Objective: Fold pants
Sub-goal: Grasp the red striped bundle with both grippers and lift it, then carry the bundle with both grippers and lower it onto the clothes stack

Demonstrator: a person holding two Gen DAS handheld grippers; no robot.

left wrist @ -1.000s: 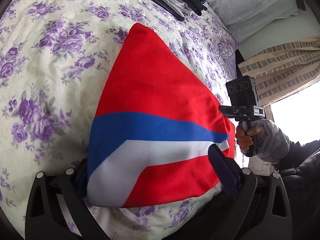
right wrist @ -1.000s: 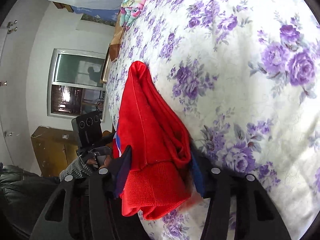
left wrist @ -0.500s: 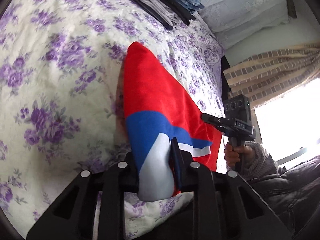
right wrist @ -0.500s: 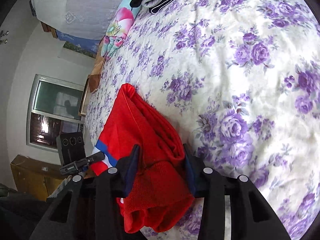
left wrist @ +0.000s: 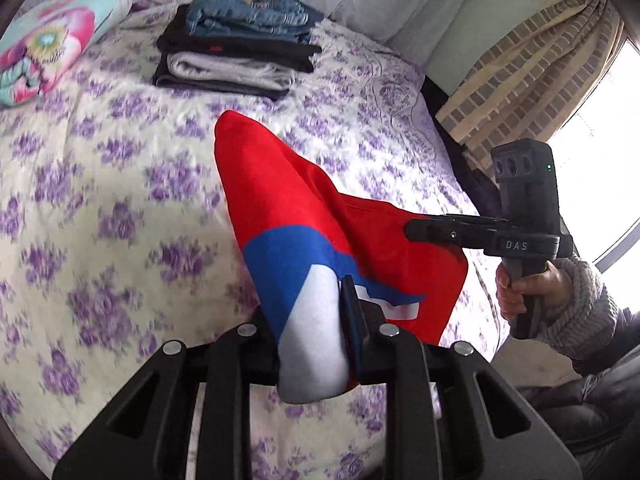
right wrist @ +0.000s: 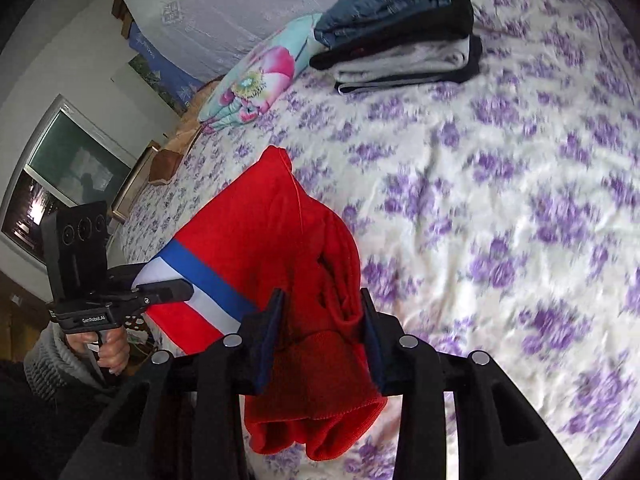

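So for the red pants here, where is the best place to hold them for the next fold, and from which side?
By the near edge, one corner each, from the bed's near side. The red pants are gripped that way now: the left gripper is shut on the white-and-blue striped corner, and the right gripper, jaws just closing, on the ribbed red end. The far fold trails to the bedspread, so the cloth hangs spread.

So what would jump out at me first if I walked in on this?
The bright red pants with a blue and white stripe, lifted off the purple-flowered bedspread by two handheld grippers, the left gripper and right gripper each clamped on a bunched end. Behind them, a neat stack of folded clothes sits near the headboard.
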